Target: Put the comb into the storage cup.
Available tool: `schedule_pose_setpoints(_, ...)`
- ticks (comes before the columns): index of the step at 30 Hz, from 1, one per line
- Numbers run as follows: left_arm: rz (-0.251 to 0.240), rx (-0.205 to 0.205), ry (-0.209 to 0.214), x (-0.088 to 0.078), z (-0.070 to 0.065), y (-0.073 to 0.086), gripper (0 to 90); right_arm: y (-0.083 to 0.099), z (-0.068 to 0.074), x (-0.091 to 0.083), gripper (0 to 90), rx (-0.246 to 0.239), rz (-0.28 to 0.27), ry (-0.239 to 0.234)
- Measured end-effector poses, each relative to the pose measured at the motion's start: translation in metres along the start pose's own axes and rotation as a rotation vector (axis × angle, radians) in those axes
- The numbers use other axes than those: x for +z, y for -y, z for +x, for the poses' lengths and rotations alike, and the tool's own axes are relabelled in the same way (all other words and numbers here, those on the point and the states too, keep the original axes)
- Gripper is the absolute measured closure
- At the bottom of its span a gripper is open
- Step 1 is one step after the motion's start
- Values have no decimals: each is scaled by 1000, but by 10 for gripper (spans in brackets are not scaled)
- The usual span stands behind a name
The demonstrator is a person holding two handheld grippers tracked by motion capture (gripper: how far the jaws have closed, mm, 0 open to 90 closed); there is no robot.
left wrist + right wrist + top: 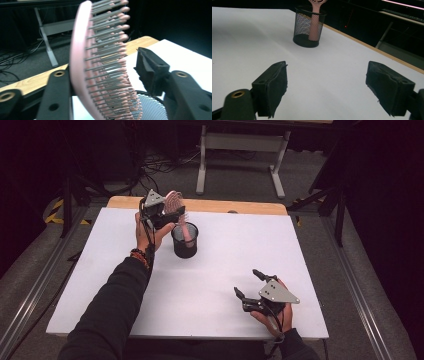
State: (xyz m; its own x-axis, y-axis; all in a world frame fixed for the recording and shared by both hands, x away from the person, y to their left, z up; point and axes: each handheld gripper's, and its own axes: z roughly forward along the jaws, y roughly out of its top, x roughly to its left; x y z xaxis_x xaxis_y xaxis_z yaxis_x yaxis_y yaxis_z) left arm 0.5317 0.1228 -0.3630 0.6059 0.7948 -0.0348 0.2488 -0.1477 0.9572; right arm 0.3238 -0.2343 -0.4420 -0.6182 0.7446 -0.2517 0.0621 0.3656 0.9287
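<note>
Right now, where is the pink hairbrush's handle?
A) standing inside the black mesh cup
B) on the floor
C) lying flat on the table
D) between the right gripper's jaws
A: the pink hairbrush has its handle down in the black mesh cup, its head up by the left gripper.

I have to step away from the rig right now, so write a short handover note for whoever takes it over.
Left gripper: jaws open around the head of the pink hairbrush, one jaw against its back.
Right gripper: open, holding nothing, near the table's front right.
Brush handle stands in the black mesh cup on the white table.
Done: brush in the cup. Left: probably draw the left gripper clear.
</note>
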Motion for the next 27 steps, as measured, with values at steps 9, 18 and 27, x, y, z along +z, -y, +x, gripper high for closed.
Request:
schedule_pose_setpoints(9,6,-37,23,-2,10,7,259,-1,-1,-1,187,-7,-4,0)
schedule_pose_setpoints(18,-53,-17,27,-13,14,5,157,-1,-1,-1,187,-9,-5,0)
schedule_pose_setpoints(27,-72,17,29,-25,16,-2,108,-2,0,-1,186,-9,-6,0)
